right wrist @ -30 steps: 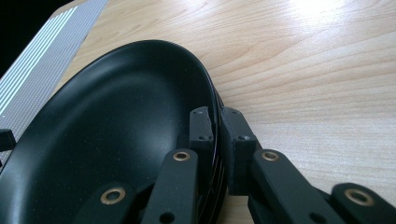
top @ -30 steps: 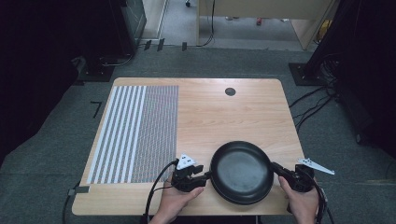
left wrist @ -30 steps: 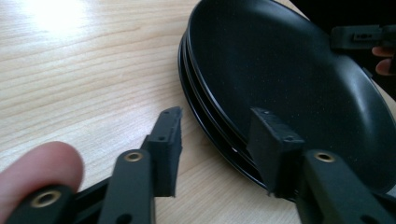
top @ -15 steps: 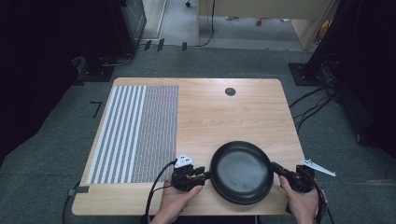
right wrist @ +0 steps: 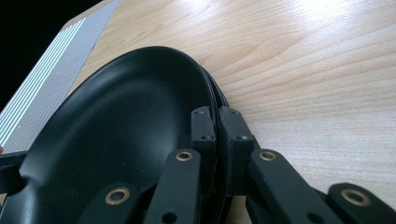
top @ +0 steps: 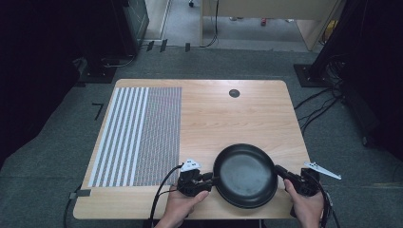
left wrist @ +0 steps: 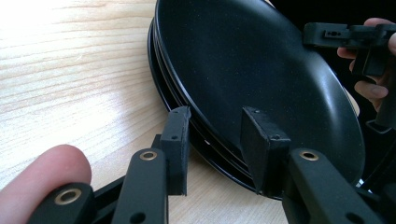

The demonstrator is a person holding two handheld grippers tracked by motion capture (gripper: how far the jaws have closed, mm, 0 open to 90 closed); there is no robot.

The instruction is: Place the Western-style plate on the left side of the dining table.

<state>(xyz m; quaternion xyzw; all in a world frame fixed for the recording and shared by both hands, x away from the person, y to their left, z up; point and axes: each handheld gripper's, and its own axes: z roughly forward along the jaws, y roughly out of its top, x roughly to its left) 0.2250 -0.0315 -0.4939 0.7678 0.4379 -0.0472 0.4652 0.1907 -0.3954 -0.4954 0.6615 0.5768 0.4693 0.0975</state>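
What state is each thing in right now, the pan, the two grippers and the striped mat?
black pan: upright on the table, empty.
right gripper: shut on the pan's rim.
left gripper: jaws straddle the opposite rim, just been closing, gap visible.
striped mat: flat, bare.

- The high view looks forward and down from above the near edge of the table (top: 228,118), far enough back to take in the whole top, the floor around it and the person's hands at the bottom.
- The left gripper view sits low and very close, just off the left rim of the black pan (left wrist: 261,79), and faces right across it toward the other hand.
- The right gripper view rides just as low and close at the pan's (right wrist: 116,140) right rim, facing left and far toward the striped mat (right wrist: 51,65).
- All three views share the pan and the wood around it.
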